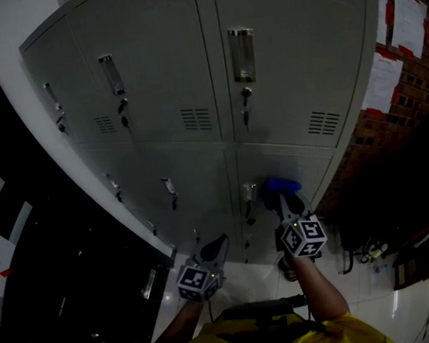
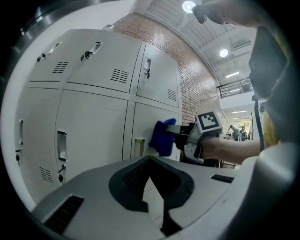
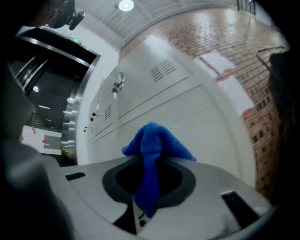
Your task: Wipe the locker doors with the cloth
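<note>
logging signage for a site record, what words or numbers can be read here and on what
No text is readable.
Papers on the brick wall: print too small and blurred.
Lockers: no labels or numbers show.
Marker cubes: black-and-white patterns, no letters.

My head cam looks steeply down the lockers (image 1: 194, 95); both gripper cams sit close, facing them too, left one also catching the right gripper (image 2: 174, 132).
</note>
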